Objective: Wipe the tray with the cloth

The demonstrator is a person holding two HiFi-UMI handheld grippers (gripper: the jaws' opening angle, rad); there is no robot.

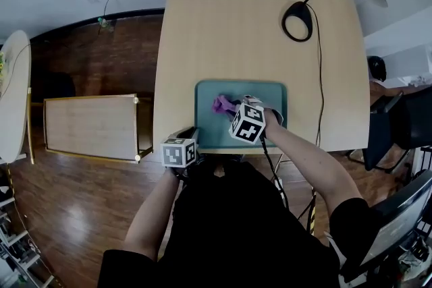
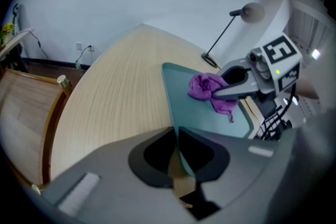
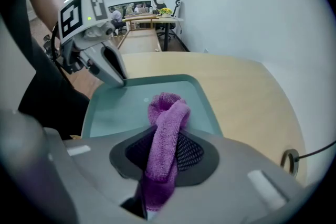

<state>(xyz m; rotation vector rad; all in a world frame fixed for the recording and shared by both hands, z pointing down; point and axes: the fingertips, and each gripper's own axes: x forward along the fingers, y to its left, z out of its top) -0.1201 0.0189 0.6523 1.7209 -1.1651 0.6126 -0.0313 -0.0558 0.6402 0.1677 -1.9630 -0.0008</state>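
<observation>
Purple cloth (image 3: 167, 118), teal tray (image 3: 118, 107), pale wood-grain table (image 3: 241, 97).

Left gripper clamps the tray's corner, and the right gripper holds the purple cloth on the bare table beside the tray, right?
Not quite. The purple cloth in the right gripper is on the tray, not on the bare table beside it, as the head view shows. The left gripper does clamp the tray's corner.
</observation>
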